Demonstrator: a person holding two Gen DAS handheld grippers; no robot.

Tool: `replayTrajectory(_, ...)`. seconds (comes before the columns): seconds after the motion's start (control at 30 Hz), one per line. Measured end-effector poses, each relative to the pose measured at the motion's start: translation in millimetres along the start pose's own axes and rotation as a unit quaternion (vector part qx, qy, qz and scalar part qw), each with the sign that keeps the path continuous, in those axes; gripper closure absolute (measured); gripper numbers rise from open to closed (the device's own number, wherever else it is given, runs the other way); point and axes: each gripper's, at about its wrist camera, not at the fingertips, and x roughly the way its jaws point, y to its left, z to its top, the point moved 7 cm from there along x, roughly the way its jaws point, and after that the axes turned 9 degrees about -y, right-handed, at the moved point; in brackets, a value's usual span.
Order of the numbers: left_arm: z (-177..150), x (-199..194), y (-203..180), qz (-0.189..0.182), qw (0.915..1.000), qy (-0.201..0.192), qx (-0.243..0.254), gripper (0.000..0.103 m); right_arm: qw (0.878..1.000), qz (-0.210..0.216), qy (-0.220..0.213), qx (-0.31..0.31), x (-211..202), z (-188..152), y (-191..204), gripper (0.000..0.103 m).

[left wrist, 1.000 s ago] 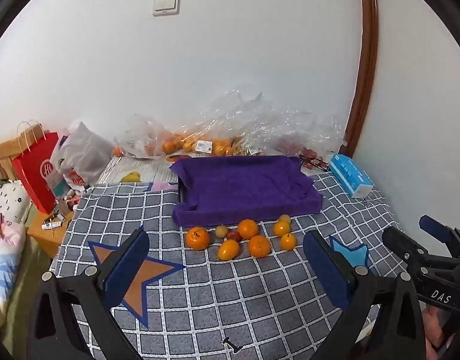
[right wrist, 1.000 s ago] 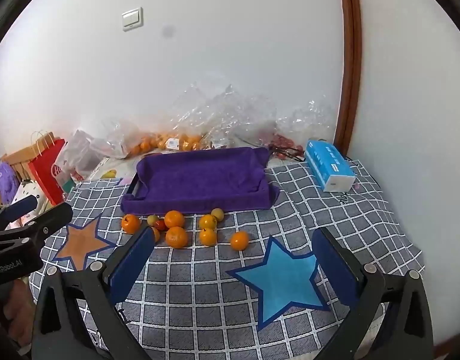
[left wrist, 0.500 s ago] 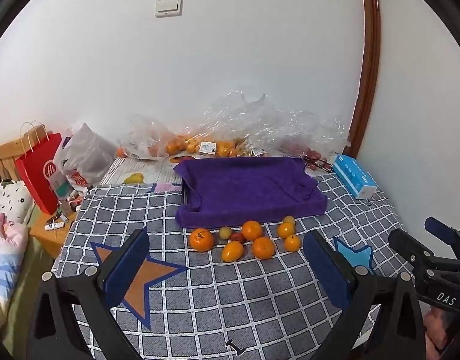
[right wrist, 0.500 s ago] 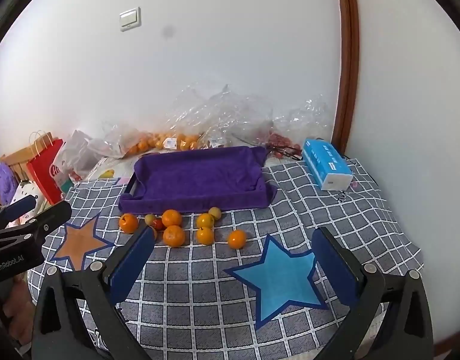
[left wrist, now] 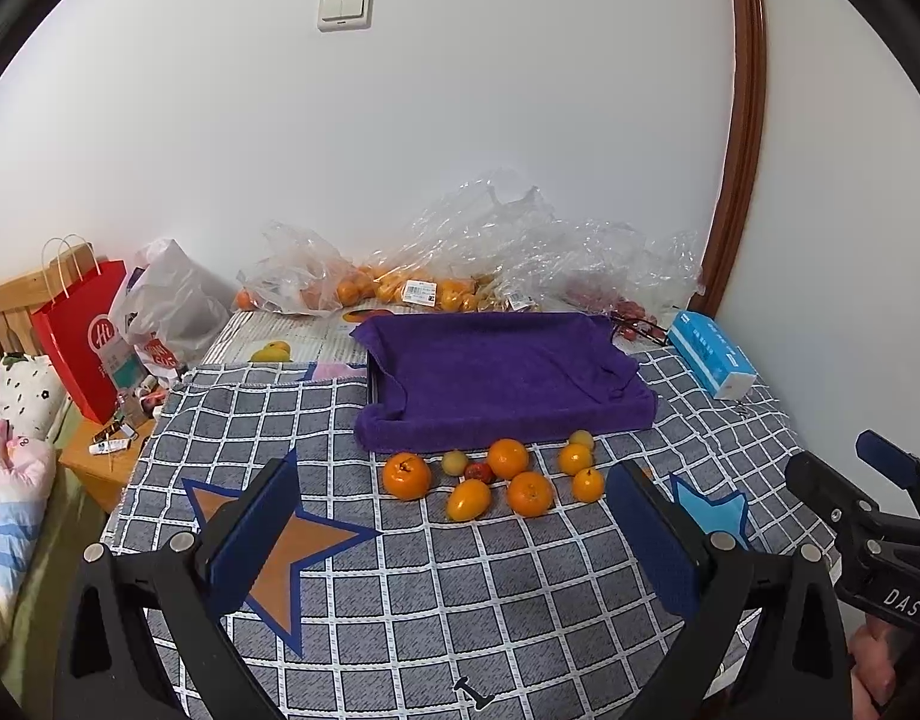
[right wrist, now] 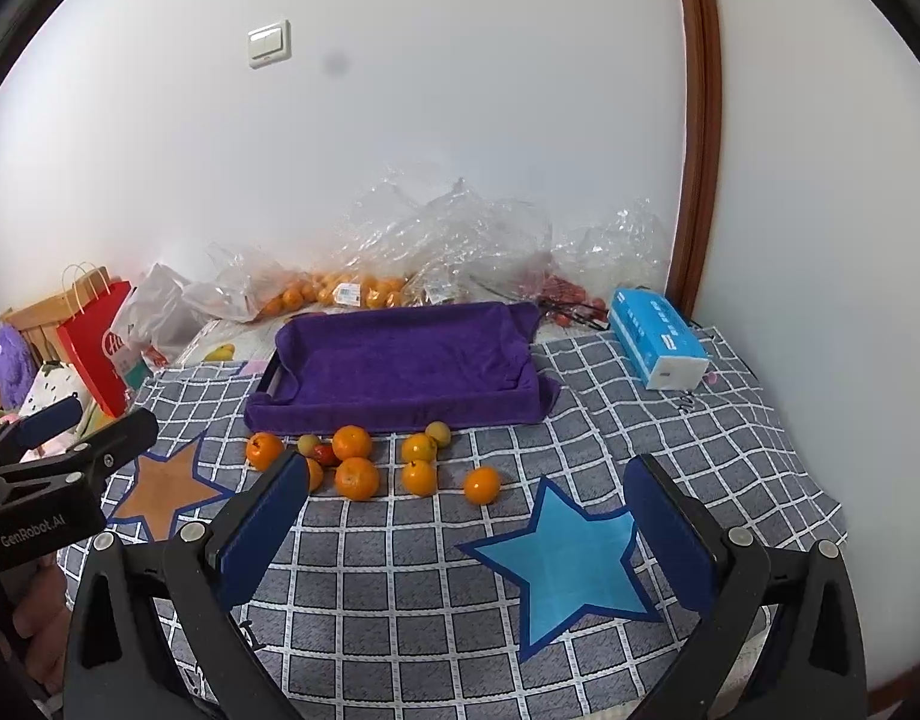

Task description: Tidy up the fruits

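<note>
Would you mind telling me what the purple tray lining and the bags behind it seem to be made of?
The purple tray lining looks like terry or fleece cloth: matte, fuzzy nap, soft draped folds over the rim. The bags look like thin clear plastic film: glossy, crinkled, with oranges showing through.

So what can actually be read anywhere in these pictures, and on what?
"GenRobot.AI": on the left tongs, seen from the right wrist view.
"DAS": on the right tongs, the rest cut off.
"Hi": on the red paper bag.
Price sticker on the fruit bag: too small to read.
Blue tissue box: print too blurred to read.
</note>
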Motion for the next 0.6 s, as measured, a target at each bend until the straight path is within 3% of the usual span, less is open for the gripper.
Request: replayTrajectory(0.6, -2.0, 0.6, 3.7, 0.005, 1.0000, 0.001, -0.005, 0.000, 1.000, 0.001, 0.002, 0.005, 1.5, -2.7, -0.7, 0.000)
